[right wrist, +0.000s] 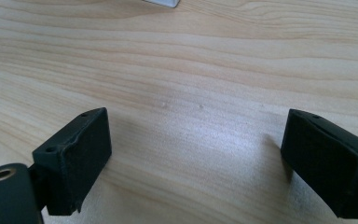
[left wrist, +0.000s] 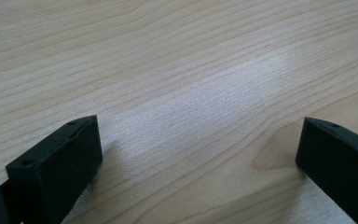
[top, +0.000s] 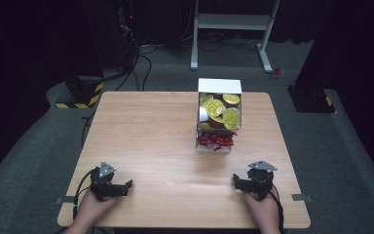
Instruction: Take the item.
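The white box [top: 218,117] stands on the far half of my table [top: 146,131], a little right of its middle, its open top toward the camera overhead. Inside, the far part is heaped with small round cups topped by gold foil lids [top: 215,107], some lying flat and some tilted against each other; the near part holds a pile of thin red sticks or packets [top: 215,140] (too small for me to say which). A white corner of something [right wrist: 162,3] shows at the top edge of my right gripper view, well ahead of the jaws; I take it for the box's corner but can't be sure.

The box is well apart from both of my tools. My left gripper [top: 125,185] rests near the table's near-left corner, in my left hand [top: 91,207], its jaws pointing to the right across the table. In its own view [left wrist: 198,149] the jaws are spread wide with nothing but bare wood grain between them.

My right gripper [top: 235,181] sits near the near-right corner, in my right hand [top: 260,207], pointing left toward the other. Its jaws too stand wide apart [right wrist: 196,154], low over the wood, gripping nothing.

Beyond the table lie grey carpet, a white metal frame [top: 231,29] and black-and-yellow striped bases [top: 80,92].
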`<control>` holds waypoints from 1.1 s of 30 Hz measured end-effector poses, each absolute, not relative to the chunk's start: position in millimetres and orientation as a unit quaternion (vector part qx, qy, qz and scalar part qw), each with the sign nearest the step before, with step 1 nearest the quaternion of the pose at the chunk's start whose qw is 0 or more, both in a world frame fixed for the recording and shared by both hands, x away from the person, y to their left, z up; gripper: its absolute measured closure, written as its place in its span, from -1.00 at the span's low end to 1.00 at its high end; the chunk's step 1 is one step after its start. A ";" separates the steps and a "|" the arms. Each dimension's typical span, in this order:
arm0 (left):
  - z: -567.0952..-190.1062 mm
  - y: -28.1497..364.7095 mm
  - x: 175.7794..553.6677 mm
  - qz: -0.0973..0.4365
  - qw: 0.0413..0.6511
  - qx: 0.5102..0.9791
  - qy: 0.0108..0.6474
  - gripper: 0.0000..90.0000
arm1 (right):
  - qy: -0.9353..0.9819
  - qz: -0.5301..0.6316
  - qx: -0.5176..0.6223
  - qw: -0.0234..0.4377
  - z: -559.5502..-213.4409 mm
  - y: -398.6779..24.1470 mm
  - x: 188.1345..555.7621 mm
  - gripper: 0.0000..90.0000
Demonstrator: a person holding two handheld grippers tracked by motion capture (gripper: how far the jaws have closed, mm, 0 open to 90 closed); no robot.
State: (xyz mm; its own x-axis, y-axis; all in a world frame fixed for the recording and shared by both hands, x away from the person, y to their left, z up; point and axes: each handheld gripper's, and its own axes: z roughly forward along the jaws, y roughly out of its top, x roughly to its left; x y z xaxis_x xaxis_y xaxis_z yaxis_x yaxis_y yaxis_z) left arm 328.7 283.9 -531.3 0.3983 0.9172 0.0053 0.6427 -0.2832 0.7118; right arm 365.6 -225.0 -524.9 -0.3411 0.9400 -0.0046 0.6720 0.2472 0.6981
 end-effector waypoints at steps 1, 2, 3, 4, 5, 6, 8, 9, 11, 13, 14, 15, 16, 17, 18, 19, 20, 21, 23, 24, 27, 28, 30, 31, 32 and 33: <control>-531.1 284.4 328.7 0.214 0.320 0.774 0.503 -0.99 | 0.759 0.307 0.531 0.218 -524.9 -225.0 365.6 -0.81; -531.2 284.3 328.3 0.212 0.321 0.773 0.504 -0.99 | 0.761 0.306 0.529 0.219 -524.9 -224.4 364.7 -0.81; -531.4 284.4 328.1 0.213 0.323 0.772 0.504 -0.99 | 0.761 0.306 0.529 0.219 -524.9 -224.4 364.7 -0.81; -531.4 284.5 326.9 0.212 0.323 0.772 0.505 -0.99 | 0.762 0.307 0.526 0.220 -525.1 -224.4 365.1 -0.81; -531.4 284.5 326.9 0.212 0.323 0.772 0.505 -0.98 | 0.762 0.307 0.526 0.220 -525.1 -224.4 365.1 -0.81; -531.4 284.9 326.1 0.213 0.323 0.772 0.504 -0.98 | 0.762 0.307 0.526 0.219 -525.1 -224.3 365.3 -0.81; -531.1 285.9 325.0 0.214 0.321 0.774 0.501 -0.98 | 0.763 0.308 0.525 0.217 -524.9 -223.9 365.9 -0.81; -531.2 285.9 324.4 0.212 0.322 0.774 0.503 -0.98 | 0.763 0.308 0.526 0.216 -524.9 -223.7 366.1 -0.81; -531.3 285.9 324.4 0.213 0.323 0.773 0.503 -0.98 | 0.764 0.307 0.524 0.217 -524.8 -224.0 366.9 -0.81; -531.3 286.0 324.4 0.213 0.322 0.774 0.502 -0.98 | 0.764 0.307 0.525 0.216 -524.8 -223.8 366.9 -0.81; -531.3 286.0 324.4 0.214 0.322 0.773 0.502 -0.98 | 0.764 0.307 0.524 0.216 -524.8 -223.8 366.9 -0.81; -531.2 285.9 324.3 0.212 0.322 0.774 0.503 -0.98 | 0.764 0.307 0.524 0.216 -524.8 -223.9 366.9 -0.81; -531.2 286.0 324.4 0.213 0.322 0.774 0.502 -0.98 | 0.765 0.308 0.524 0.216 -524.8 -224.1 366.7 -0.81; -531.3 285.9 324.3 0.213 0.322 0.774 0.503 -0.98 | 0.765 0.309 0.523 0.213 -524.8 -224.3 366.2 -0.81; -531.3 286.0 324.4 0.213 0.322 0.774 0.502 -0.98 | 0.768 0.310 0.518 0.214 -525.0 -224.9 366.1 -0.81; -531.3 286.0 324.4 0.213 0.322 0.774 0.502 -0.98 | 0.768 0.310 0.518 0.214 -525.0 -224.9 366.1 -0.81; -531.3 286.0 324.4 0.213 0.322 0.774 0.502 -0.98 | 0.768 0.310 0.518 0.214 -524.9 -224.9 365.8 -0.81; -531.3 286.2 324.4 0.213 0.322 0.774 0.501 -0.98 | 0.769 0.310 0.516 0.215 -525.0 -224.9 365.6 -0.81; -531.3 286.3 324.4 0.213 0.323 0.774 0.501 -0.98 | 0.769 0.310 0.517 0.214 -524.9 -224.6 365.3 -0.81; -531.3 286.3 324.3 0.212 0.323 0.774 0.501 -0.98 | 0.770 0.311 0.514 0.214 -524.9 -224.8 364.9 -0.77; -531.3 286.3 324.3 0.212 0.323 0.775 0.501 -0.98 | 0.771 0.312 0.510 0.216 -524.6 -225.5 364.4 -0.73; -531.3 286.4 324.5 0.213 0.323 0.775 0.501 -0.98 | 0.768 0.313 0.516 0.215 -524.4 -224.9 363.4 -0.70; -531.1 286.8 324.6 0.211 0.321 0.777 0.499 -0.98 | 0.767 0.315 0.515 0.218 -524.2 -225.5 362.2 -0.62; -531.1 286.8 324.6 0.211 0.321 0.777 0.499 -0.98 | 0.767 0.315 0.515 0.218 -524.2 -225.5 362.2 -0.62; -531.1 286.9 324.7 0.211 0.321 0.777 0.498 -0.98 | 0.766 0.316 0.516 0.219 -524.1 -225.5 361.2 -0.56; -531.1 286.8 324.7 0.211 0.321 0.777 0.498 -0.98 | 0.765 0.321 0.512 0.223 -523.8 -225.7 358.9 -0.41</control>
State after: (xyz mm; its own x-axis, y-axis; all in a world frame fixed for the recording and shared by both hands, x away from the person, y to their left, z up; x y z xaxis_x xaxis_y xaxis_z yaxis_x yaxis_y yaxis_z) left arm 324.7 286.8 -531.1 0.4143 0.9101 0.0078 0.6393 -0.2971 0.7092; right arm 358.9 -225.7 -523.8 -0.3768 0.9262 -0.0122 0.6398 0.2697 0.7197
